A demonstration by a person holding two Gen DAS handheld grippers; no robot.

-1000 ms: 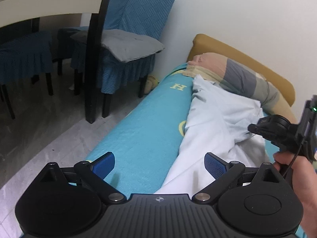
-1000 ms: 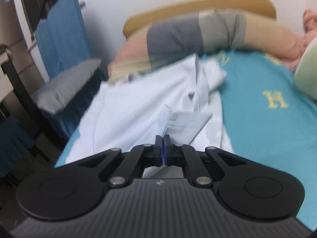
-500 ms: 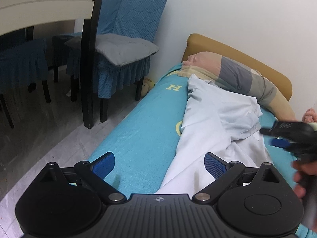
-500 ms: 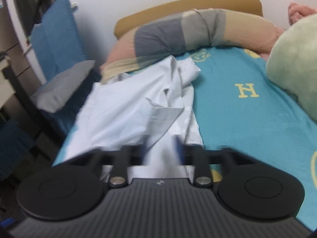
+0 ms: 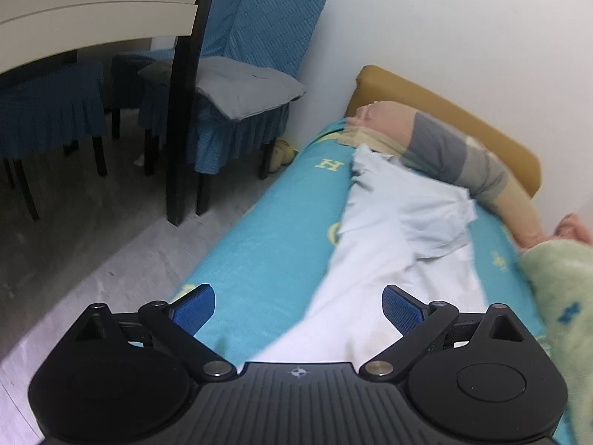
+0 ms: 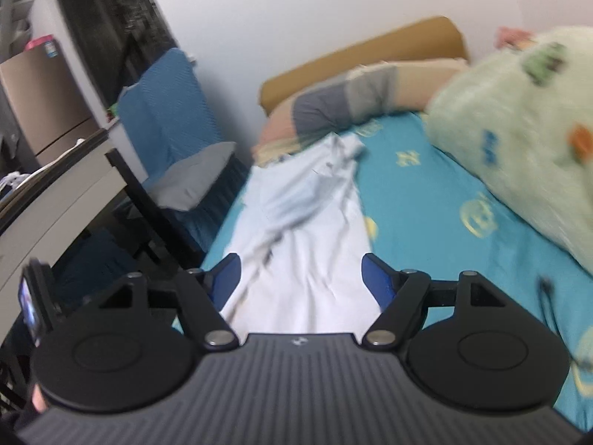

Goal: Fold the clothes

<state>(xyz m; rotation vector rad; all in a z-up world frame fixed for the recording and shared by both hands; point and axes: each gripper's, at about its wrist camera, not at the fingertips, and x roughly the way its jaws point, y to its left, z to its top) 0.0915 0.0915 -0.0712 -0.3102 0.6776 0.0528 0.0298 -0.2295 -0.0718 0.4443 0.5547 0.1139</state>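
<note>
A pale blue-white garment (image 5: 400, 244) lies lengthwise on the turquoise bed sheet (image 5: 267, 244), part folded over itself near its far end. It also shows in the right wrist view (image 6: 315, 244), blurred. My left gripper (image 5: 298, 306) is open and empty above the garment's near left edge. My right gripper (image 6: 300, 276) is open and empty above the garment's near end. Neither gripper touches the cloth.
A striped bolster pillow (image 5: 444, 148) lies by the tan headboard (image 5: 463, 126). A green patterned blanket (image 6: 519, 118) sits on the bed's right. A blue covered chair (image 5: 241, 85) with a grey cushion and a table leg (image 5: 183, 111) stand left of the bed.
My right gripper opened and let go of the garment's fold, then pulled back toward the near end. It has left the left wrist view. The left gripper stayed open.
</note>
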